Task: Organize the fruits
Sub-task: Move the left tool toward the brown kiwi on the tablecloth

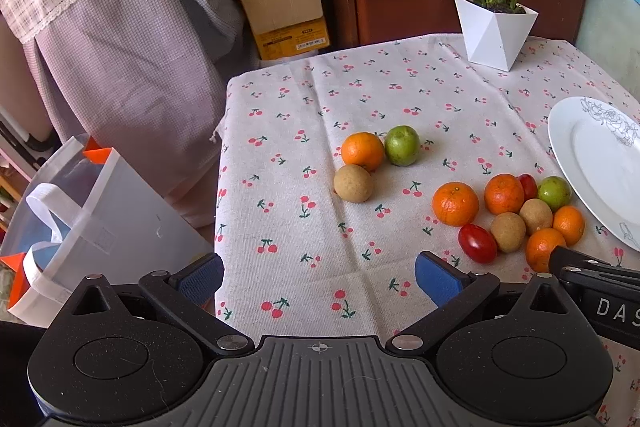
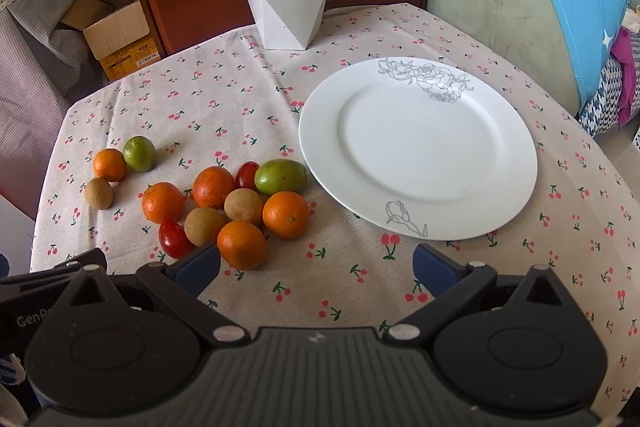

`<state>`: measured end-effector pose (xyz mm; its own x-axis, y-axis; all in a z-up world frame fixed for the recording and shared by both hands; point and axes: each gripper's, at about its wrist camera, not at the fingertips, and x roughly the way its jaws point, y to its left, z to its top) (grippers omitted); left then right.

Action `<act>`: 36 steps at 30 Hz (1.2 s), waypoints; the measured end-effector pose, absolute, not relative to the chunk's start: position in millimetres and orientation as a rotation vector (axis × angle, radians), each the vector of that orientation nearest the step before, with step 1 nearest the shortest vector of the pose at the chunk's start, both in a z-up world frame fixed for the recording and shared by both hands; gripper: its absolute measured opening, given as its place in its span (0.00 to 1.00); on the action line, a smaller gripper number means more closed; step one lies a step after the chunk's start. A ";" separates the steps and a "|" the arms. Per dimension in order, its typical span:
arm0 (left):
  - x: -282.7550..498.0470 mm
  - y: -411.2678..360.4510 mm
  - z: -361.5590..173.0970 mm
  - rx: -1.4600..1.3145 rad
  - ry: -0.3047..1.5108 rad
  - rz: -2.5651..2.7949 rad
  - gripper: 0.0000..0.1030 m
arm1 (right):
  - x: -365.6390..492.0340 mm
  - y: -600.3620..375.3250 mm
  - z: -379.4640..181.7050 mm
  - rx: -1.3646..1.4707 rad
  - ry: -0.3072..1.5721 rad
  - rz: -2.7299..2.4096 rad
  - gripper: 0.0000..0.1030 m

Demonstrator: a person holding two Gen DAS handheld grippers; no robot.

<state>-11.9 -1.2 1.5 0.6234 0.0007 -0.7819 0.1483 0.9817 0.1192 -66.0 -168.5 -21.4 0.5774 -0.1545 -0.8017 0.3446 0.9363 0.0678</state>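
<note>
Five oranges point(image 2: 241, 244), three brown fruits point(image 2: 205, 225), two tomatoes point(image 2: 175, 238), two green fruits point(image 2: 280, 176); both tools point(image 2: 316, 263) point(image 1: 319, 277) gape empty.

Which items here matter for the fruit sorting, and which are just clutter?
Task items:
- oranges
- green fruits
- brown fruits
- red fruits
- white plate, nothing on it
- left gripper and right gripper, both open

Just lying about:
- potted plant
- cardboard box
- white bag
</note>
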 end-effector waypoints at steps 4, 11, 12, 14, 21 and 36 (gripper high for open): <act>-11.8 -1.1 1.3 0.180 0.896 -0.082 0.99 | -65.7 -167.8 -21.2 0.221 0.911 -0.293 0.99; -12.0 -1.5 1.2 0.193 0.890 -0.074 0.99 | -65.7 -167.8 -21.9 0.226 0.911 -0.290 0.99; -12.0 -1.1 1.2 0.194 0.889 -0.073 0.99 | -65.4 -168.0 -22.2 0.228 0.910 -0.289 0.99; -12.9 -2.2 1.4 0.212 0.882 -0.064 0.99 | -65.5 -167.8 -22.2 0.228 0.908 -0.289 0.99; -11.3 1.0 4.9 0.179 0.880 -0.072 0.99 | -71.1 -173.6 -17.2 0.249 0.877 -0.266 0.99; 4.5 35.4 0.5 0.101 0.917 -0.019 0.99 | -90.5 -180.6 -20.1 0.322 0.861 -0.124 0.91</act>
<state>4.5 35.4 0.5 0.6083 0.0262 -0.7933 0.0599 0.9951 0.0788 -90.5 -180.6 -20.1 0.6481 0.0216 -0.7612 0.2359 0.9447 0.2277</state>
